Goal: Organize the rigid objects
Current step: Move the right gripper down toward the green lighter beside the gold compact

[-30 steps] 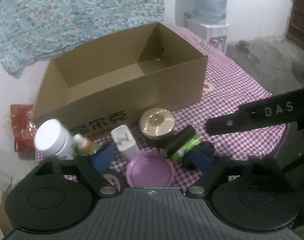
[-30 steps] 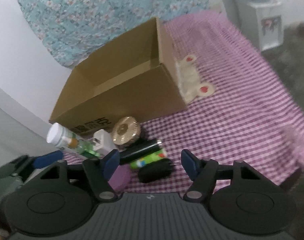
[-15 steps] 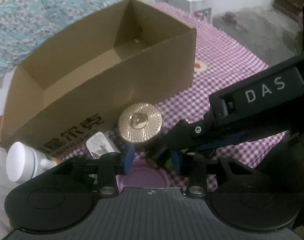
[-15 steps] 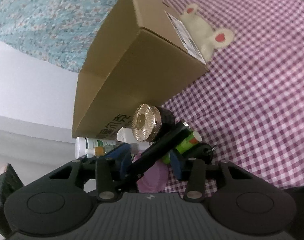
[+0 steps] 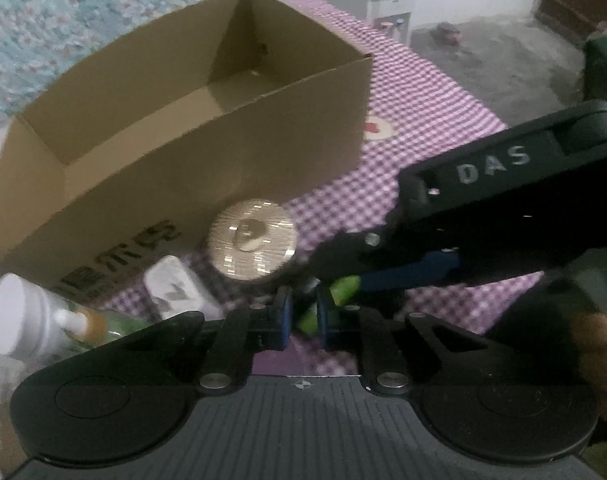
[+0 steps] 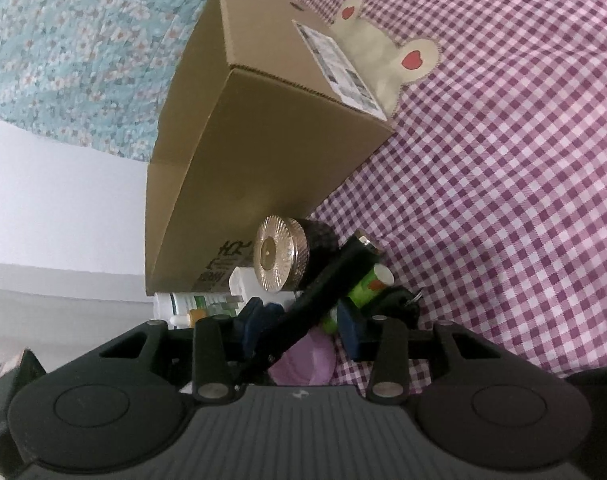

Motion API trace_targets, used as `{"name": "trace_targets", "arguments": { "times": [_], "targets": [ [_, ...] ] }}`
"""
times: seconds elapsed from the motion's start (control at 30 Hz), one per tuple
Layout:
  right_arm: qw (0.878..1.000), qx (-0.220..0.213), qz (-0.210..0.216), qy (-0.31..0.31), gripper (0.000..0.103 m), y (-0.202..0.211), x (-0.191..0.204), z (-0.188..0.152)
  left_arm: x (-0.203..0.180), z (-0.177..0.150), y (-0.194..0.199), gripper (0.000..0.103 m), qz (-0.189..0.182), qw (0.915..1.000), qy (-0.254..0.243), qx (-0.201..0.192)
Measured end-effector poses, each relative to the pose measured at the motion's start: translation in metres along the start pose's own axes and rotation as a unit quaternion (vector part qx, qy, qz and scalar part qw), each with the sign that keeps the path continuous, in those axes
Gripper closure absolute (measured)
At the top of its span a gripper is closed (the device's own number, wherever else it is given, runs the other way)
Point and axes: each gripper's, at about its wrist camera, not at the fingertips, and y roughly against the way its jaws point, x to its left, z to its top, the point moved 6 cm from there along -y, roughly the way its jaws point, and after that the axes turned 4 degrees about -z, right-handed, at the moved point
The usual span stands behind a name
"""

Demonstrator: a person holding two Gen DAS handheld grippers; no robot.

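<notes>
Left gripper (image 5: 302, 317): jaws have just closed to a narrow gap; a green tube (image 5: 323, 308) and a dark cylinder (image 5: 309, 286) show between the blue pads, but which one the pads press on cannot be told.
Right gripper (image 6: 299, 330): jaws have just been closing and stand partly apart, straddling the left gripper's black finger and the clutter; no pad contact can be made out.
Green tube: lies flat on the bench (image 6: 523, 200) in front of the cardboard box (image 5: 191, 128), long axis slanting from the pads up and right; in the right wrist view its white-capped end (image 6: 383, 274) points up and right.
Around it: gold-lidded jar (image 5: 252, 245) just beyond, white block (image 5: 175, 294) to the left, white-capped bottle (image 5: 27, 322) on its side farther left, purple lid (image 6: 307, 358) under the jaws.
Left wrist view only: the box's open inside, and the right gripper crossing from the right.
Right wrist view only: the box's labelled end wall, the bear patch (image 6: 383, 52) on the checked cloth, the tube's cap.
</notes>
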Motion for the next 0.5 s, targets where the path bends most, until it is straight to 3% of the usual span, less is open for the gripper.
{"name": "trace_targets", "arguments": {
  "times": [0.13,0.37,0.5],
  "targets": [
    [1.0,-0.006,0.002,-0.014,0.06,0.005,-0.009,0.004,-0.009,0.0,0.001,0.09,-0.017,0.9998,-0.001,0.001],
    [0.999,-0.02,-0.002,-0.027,0.059,0.02,-0.017,0.011,-0.005,0.005,0.001,0.089,0.013,0.9999,-0.011,-0.001],
    [0.999,-0.023,-0.006,-0.034,0.059,0.024,-0.023,0.013,-0.005,0.004,-0.001,0.087,0.003,0.9999,-0.01,0.01]
  ]
}}
